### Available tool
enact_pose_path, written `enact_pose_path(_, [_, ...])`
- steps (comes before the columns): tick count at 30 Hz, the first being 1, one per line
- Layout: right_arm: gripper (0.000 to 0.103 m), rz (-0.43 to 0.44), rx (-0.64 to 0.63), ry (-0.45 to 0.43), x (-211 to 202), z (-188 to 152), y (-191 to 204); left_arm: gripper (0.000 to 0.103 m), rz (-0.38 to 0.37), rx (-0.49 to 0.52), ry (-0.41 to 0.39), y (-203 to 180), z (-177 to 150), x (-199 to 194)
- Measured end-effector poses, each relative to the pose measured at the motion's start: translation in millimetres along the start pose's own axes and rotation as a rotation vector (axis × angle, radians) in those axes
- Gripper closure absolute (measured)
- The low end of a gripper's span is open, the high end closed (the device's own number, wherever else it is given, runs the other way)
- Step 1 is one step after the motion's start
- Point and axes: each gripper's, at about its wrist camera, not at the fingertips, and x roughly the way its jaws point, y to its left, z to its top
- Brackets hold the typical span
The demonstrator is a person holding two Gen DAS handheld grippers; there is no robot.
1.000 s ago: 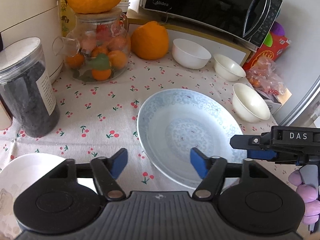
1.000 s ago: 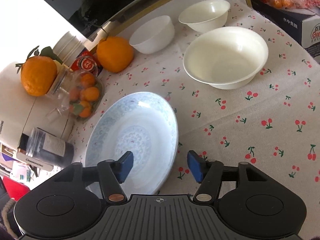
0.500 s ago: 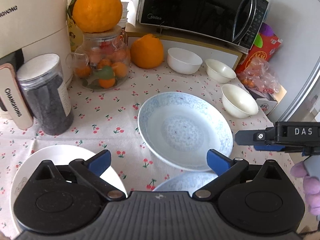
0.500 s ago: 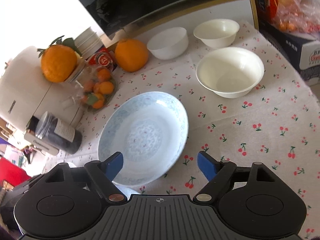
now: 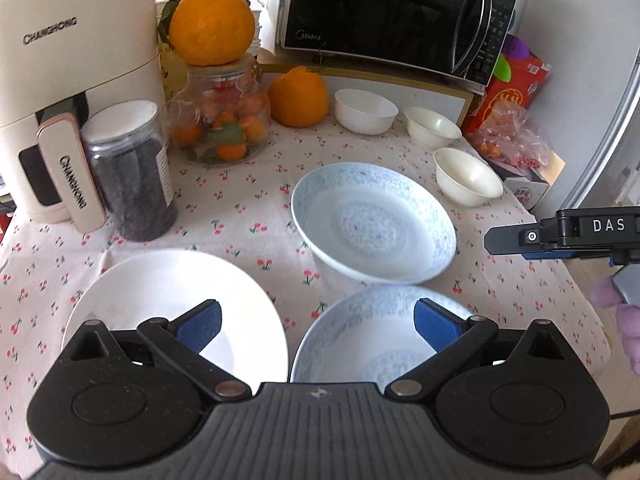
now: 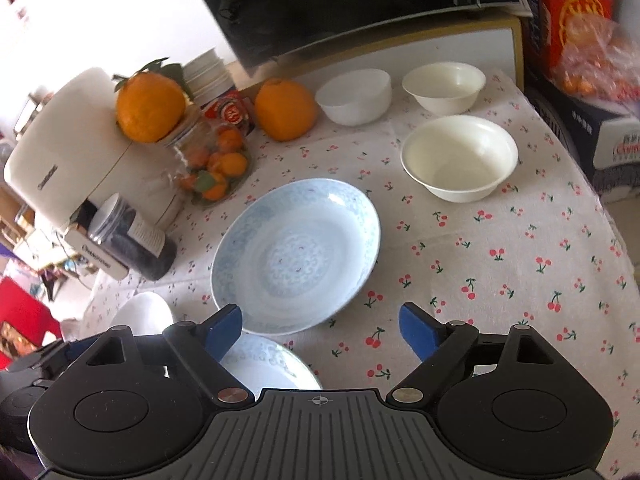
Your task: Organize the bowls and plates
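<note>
We held the left gripper (image 5: 316,322) spread wide, nothing in it, above a white plate (image 5: 160,292) & a blue-patterned plate (image 5: 372,320), both partly hidden by its body. Further back: dark jar (image 5: 128,168), fruit jar (image 5: 222,120) w/ an orange (image 5: 212,26) on top. Centre: a second blue-patterned plate (image 6: 296,252). Three white bowls (image 6: 460,158) sat behind & to its right. Right gripper (image 6: 320,330) also spread, empty; a box (image 6: 608,136) was cut off at the right edge.

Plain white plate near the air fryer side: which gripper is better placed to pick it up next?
Left. The left gripper hangs open right over the plain white plate, one blue pad above it. The right gripper, also open, faces the patterned blue plate; from there the white plate shows only at its far left edge.
</note>
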Motion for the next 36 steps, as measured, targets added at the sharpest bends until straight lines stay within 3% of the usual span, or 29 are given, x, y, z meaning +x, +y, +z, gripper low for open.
enact_pose_path(16, [0.015, 0.095, -0.165, 0.051, 0, -45, 12, 0.002, -0.115, 0.022, 0.076, 2, -40, -10])
enact_pose_path(24, [0.015, 0.145, -0.183, 0.098, 7, -64, 5, 0.017, -0.173, 0.047, 0.138, -7, -51, -6])
enact_pose_path(30, [0.015, 0.180, -0.131, 0.123, 13, -70, -1, 0.030, -0.199, -0.012, 0.196, -3, -55, 2])
enact_pose_path(36, [0.016, 0.212, -0.110, 0.135, 17, -75, 0, 0.051, -0.220, -0.088, 0.262, 5, -60, 11])
